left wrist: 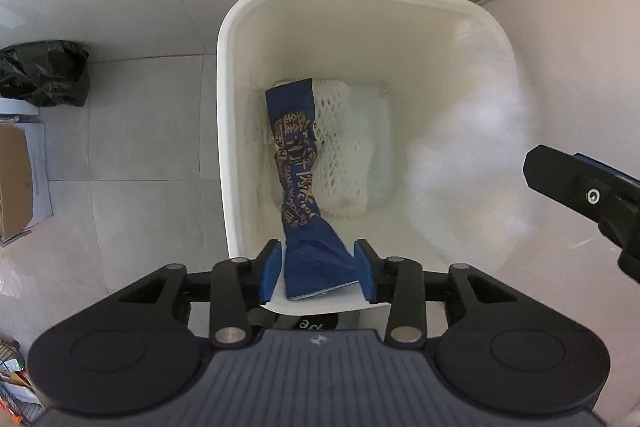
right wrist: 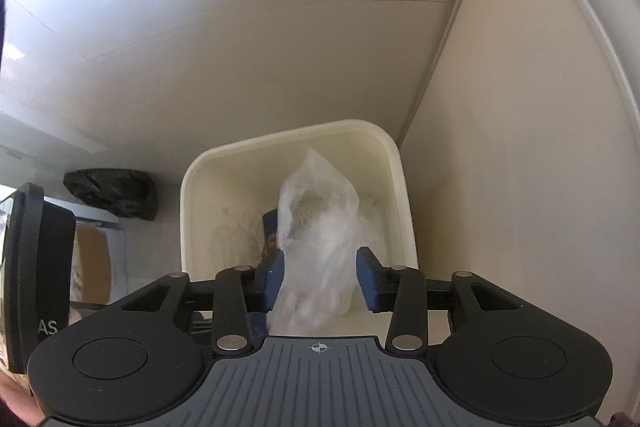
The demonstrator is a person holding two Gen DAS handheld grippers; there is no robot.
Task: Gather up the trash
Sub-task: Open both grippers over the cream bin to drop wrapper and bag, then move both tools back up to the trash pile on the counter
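Over the white bin [left wrist: 224, 115], the left gripper [left wrist: 318, 267] is standing part-open around a blue wrapper [left wrist: 298, 163] whose long axis is running straight down toward the netting [left wrist: 344, 147] at the bin's bottom. The right gripper [right wrist: 320, 275], also part-open, is straddling a clear plastic bag [right wrist: 316, 227] sagging into the same bin; both pieces appear to be dropping free.

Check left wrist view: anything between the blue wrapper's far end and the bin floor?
Yes. White foam netting lies under and beside the blue wrapper on the bottom of the white bin. Left wrist view shows it.
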